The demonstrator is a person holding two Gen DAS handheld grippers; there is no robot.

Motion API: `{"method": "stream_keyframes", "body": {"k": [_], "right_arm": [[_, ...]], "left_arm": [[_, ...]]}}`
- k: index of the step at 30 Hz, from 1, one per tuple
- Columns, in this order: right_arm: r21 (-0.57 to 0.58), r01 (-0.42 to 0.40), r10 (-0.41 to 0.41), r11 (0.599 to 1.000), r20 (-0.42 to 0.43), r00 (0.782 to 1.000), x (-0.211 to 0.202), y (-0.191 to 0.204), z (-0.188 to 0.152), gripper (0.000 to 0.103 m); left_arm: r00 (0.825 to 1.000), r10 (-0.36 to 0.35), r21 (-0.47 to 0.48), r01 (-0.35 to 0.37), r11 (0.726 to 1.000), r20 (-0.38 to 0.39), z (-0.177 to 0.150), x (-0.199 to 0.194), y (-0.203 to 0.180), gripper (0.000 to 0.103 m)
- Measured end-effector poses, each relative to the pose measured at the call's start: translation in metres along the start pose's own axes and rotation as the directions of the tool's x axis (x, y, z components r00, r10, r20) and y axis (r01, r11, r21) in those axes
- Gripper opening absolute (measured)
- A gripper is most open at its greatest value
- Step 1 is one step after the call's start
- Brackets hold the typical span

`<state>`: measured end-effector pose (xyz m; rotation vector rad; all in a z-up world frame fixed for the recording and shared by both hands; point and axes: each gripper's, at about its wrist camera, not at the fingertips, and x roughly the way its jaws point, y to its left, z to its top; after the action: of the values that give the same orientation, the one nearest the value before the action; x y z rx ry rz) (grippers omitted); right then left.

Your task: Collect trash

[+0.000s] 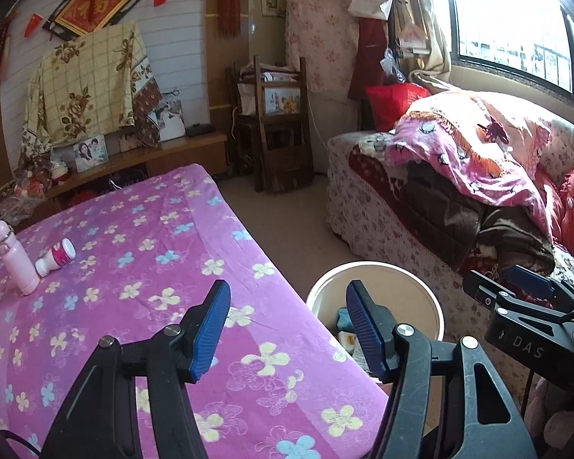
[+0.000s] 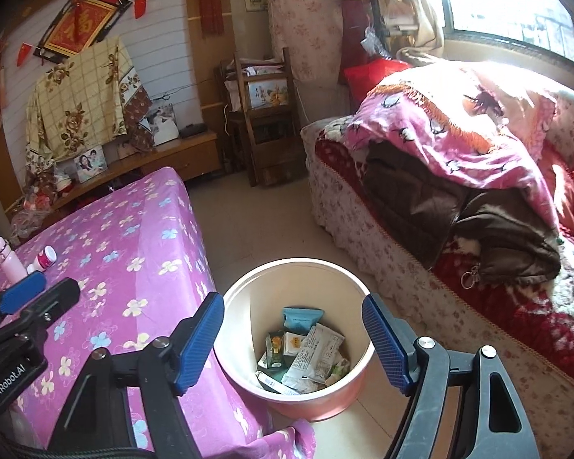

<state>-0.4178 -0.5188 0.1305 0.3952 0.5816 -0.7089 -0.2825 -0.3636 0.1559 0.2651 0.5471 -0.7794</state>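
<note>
1. Far left on the bench [image 1: 141, 229], under a purple flowered cloth: a pink bottle [image 1: 13, 258] standing upright, with a small white-and-pink bottle [image 1: 56, 257] lying on its side just beside it.
2. Left claw [image 1: 287, 329]: blue pads spread wide apart, nothing between them, hanging over the bench's right edge.
3. Just right of the bench, down on the floor: a round cream bucket [image 2: 245, 287] with a pink outside, holding the trash [image 2: 306, 352], a heap of wrappers, packets and small boxes at the bottom.
4. Right claw [image 2: 292, 338]: pads also spread wide, empty, poised directly above the open bucket.
5. Further right: a sofa [image 2: 363, 244] in floral fabric, piled with a pink blanket [image 2: 440, 130] and a dark brown jacket [image 2: 459, 222].
6. Far right, top: a bright window [image 1: 516, 19].
</note>
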Motion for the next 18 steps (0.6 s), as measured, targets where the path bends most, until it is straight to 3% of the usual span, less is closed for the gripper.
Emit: {"method": "stream_keyframes", "body": {"k": [18], "right_arm": [[-0.019,-0.042,0.044,0.999,0.099,0.994,-0.049,0.025,0.012,0.08]], "left_arm": [[0.996,0.019,-0.034,-0.017,0.999,0.084,0.005,-0.038,0.021,0.064]]}}
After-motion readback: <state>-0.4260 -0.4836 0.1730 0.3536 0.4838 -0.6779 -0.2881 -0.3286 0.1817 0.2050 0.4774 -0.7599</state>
